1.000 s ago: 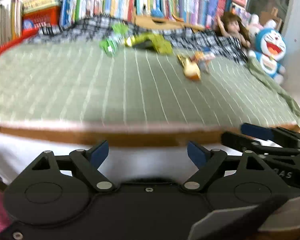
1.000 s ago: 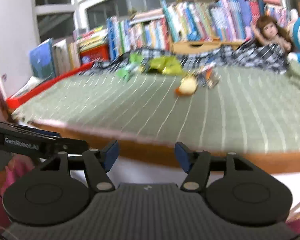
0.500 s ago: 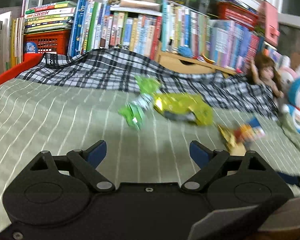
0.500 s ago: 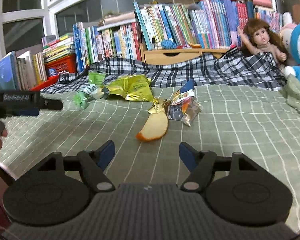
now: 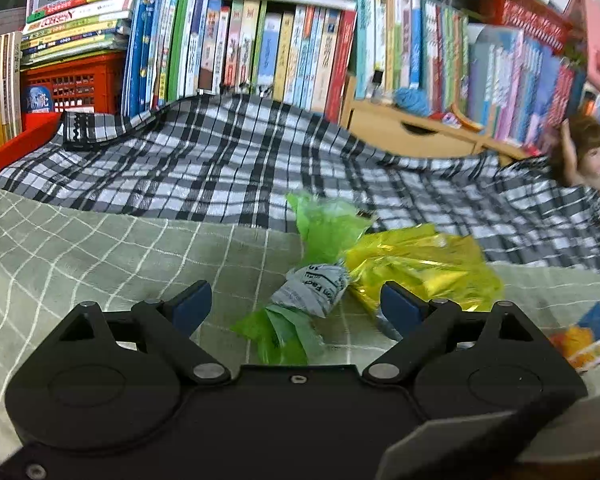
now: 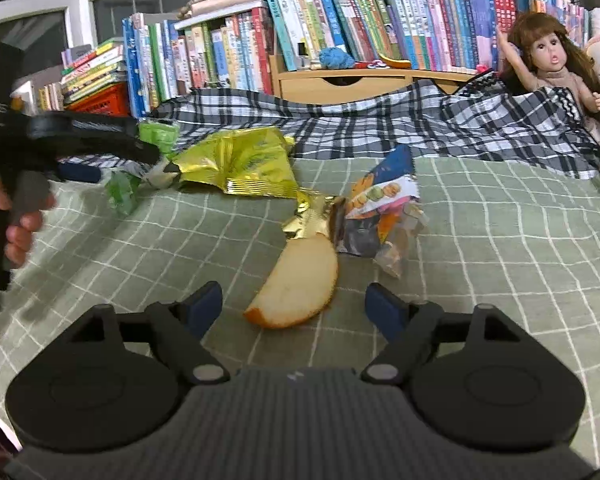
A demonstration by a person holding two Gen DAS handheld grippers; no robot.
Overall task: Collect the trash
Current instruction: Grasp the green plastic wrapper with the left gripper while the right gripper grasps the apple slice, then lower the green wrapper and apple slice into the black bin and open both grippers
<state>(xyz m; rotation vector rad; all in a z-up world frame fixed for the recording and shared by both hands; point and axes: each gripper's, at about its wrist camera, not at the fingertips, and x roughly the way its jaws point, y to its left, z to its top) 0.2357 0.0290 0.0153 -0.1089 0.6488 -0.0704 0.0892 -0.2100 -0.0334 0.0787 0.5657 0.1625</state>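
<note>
On the green checked bed cover (image 5: 100,256) lies a green wrapper with a grey label (image 5: 308,292), right between the fingers of my open left gripper (image 5: 296,304). A crumpled yellow foil bag (image 5: 416,264) lies just right of it. In the right wrist view my open right gripper (image 6: 296,306) straddles a pale apple slice (image 6: 300,280). Beyond the slice sit a gold foil scrap (image 6: 308,220) and a colourful snack packet (image 6: 384,208). The left gripper (image 6: 96,160) shows there too, at the green wrapper (image 6: 120,192), held by a hand (image 6: 16,232).
A black-and-white plaid blanket (image 5: 228,160) bunches along the back of the bed. Behind it stand rows of books (image 5: 260,48), a red crate (image 5: 72,84) and a wooden drawer box (image 6: 340,82). A doll (image 6: 548,64) and plush toys sit at the far right.
Both grippers have moved forward from beyond the bed's edge over the cover. The left one now has the green wrapper between its fingers, the right one the apple slice. Both stay open.
</note>
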